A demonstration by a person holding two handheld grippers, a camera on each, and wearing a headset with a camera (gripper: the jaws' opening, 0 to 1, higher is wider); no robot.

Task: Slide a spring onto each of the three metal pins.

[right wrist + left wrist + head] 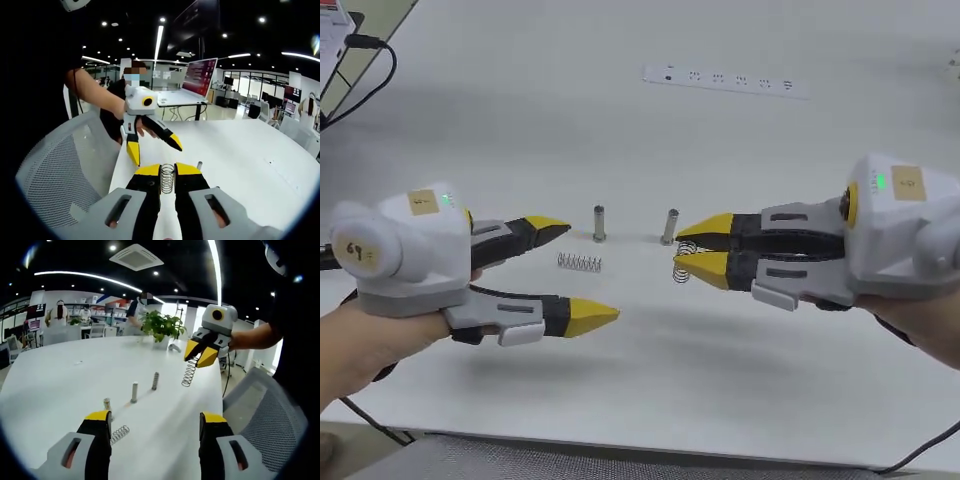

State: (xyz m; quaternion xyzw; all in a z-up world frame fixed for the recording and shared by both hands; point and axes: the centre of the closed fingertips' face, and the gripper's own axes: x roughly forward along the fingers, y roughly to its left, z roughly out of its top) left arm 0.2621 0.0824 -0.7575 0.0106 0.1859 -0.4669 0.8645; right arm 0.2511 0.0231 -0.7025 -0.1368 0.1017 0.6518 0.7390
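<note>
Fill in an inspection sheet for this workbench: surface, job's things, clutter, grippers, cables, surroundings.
Surface: white table, smooth.
Job's things: three upright pins, the farthest looks ribbed, perhaps already sprung; loose spring lying flat beside them; held spring.
Clutter: power strip at the far side.
Grippers: left gripper open; right gripper shut on the held spring.
Cables: black cable at the far left.
Surroundings: potted plant, laptop, mesh chair.
</note>
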